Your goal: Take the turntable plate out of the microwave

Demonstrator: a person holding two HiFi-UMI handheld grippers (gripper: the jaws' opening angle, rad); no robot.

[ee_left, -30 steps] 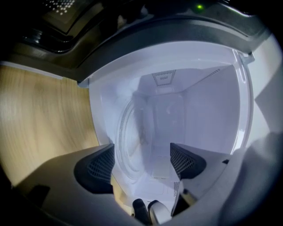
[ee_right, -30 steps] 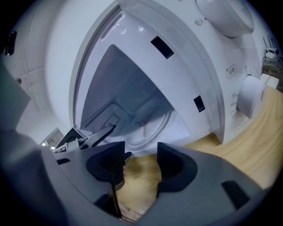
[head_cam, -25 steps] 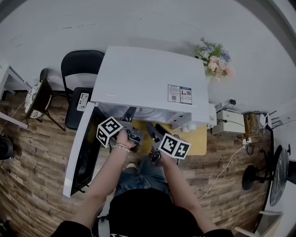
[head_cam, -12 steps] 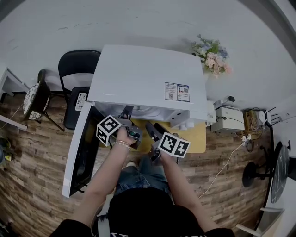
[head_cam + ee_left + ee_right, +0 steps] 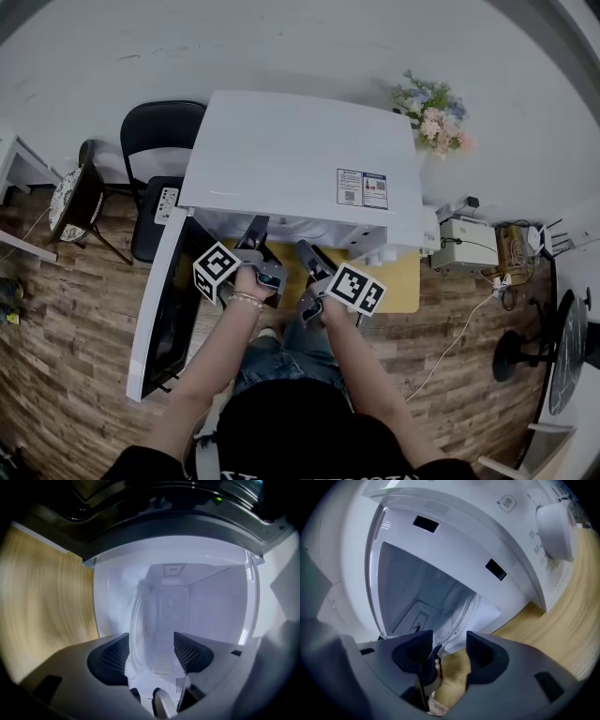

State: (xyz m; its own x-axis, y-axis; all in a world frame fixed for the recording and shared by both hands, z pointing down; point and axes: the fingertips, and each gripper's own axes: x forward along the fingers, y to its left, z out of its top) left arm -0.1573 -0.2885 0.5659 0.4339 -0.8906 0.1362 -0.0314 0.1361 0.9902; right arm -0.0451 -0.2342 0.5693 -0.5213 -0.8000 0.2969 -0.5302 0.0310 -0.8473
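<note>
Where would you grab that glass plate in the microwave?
Grip the plate by its near rim, coming straight in through the open front. It lies flat and thin on the microwave floor, so only the edge fits between jaws. The left gripper, jaws just closing, has that rim between them, not yet pinched.

Chair [image 5: 164, 141]: black, at your ten o'clock, backed against the white wall [image 5: 300, 47].
Remote [image 5: 168, 204]: a small white slab with buttons, lying on that chair's seat.
Flowers [image 5: 433, 117]: a pastel bunch at your one o'clock, close to the wall.
Table [image 5: 401, 283]: you see its yellow wooden top at four o'clock.
White box [image 5: 466, 246]: at your three o'clock, just beyond the table's edge.
Cable [image 5: 450, 349]: white, trailing over the floor at four o'clock.
Floor [image 5: 66, 356]: wood planks, widest at your eight o'clock.
Round stool [image 5: 67, 199]: patterned top, at your nine o'clock.
</note>
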